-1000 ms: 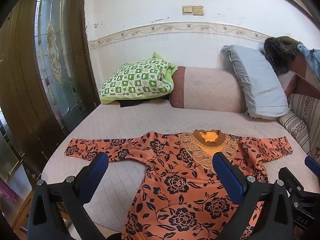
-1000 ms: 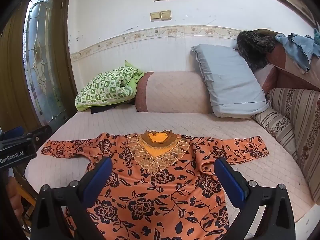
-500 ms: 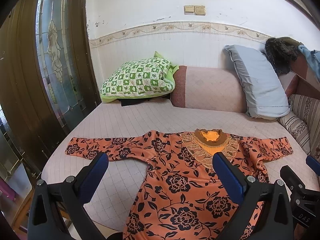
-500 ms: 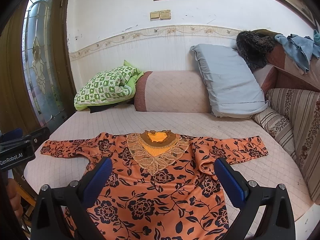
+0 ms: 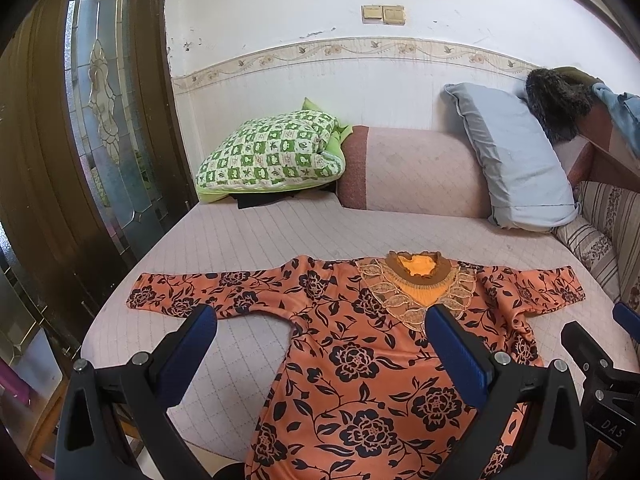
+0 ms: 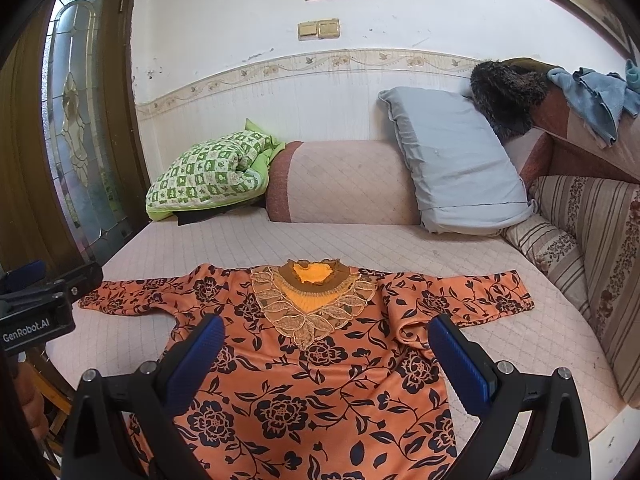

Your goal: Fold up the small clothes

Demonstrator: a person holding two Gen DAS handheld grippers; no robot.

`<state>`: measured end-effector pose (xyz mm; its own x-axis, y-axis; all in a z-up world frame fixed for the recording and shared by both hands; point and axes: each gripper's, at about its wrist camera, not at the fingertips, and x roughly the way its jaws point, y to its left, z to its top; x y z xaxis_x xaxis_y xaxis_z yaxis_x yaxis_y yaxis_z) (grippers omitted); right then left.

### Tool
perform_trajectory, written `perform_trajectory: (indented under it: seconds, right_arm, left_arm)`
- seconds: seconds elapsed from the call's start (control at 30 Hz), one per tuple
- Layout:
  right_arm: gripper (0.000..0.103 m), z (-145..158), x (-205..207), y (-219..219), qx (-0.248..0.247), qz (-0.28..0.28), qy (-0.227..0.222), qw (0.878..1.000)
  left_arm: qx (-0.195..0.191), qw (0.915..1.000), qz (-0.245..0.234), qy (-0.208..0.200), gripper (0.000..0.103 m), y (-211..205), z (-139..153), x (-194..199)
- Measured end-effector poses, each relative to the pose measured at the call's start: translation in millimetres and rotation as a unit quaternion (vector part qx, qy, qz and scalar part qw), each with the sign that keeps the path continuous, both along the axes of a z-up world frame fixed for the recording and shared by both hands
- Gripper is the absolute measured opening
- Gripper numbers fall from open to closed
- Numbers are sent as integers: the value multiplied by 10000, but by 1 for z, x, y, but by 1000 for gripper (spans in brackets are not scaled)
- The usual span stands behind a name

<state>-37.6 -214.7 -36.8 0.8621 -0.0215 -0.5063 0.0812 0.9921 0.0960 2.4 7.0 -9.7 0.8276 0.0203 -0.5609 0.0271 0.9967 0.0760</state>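
An orange top with black flowers (image 5: 360, 360) lies flat on the bed, front up, both sleeves spread out, its lace collar (image 5: 416, 284) toward the wall. It also shows in the right wrist view (image 6: 320, 380). My left gripper (image 5: 320, 332) is open and empty, above the top's left side near the bed's front edge. My right gripper (image 6: 326, 336) is open and empty, above the top's middle. The top's hem is hidden below both views.
The quilted bed (image 5: 260, 232) carries a green checked pillow (image 5: 272, 152), a pink bolster (image 5: 412, 172) and a grey pillow (image 5: 516, 160) at the back. A striped sofa side (image 6: 600, 240) stands right. A wooden glass door (image 5: 108, 120) stands left.
Both views have shifted only slightly; the top and both open grippers stay as they were.
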Motion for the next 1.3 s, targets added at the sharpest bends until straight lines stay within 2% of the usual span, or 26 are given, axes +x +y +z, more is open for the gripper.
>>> perform_trajectory:
  seconds: [0.5,0.97,1.17,1.23,1.3]
  right_arm:
    - [103,-8,5,1,-16,-40,102,9999]
    - [103,-37,26,-33,265,-327,371,9984]
    - [103,-68,45,-78,495,-678,622,9945]
    - [103,-86,55,-114,723,-1011,766,9893]
    - [102,-107,65,-165,1158,-1484,829,9786]
  left_arm:
    - [57,9999,-57,117,103,-5,-7,9]
    - [57,9990,-181,400,103,-22,-29,33]
    - [84,9949,-457,893,103,-36,-59,54]
    - [69,9923,-507,1127,103,-38,-72,61]
    - [23,9889,-529,1385,103,-38,-86,68]
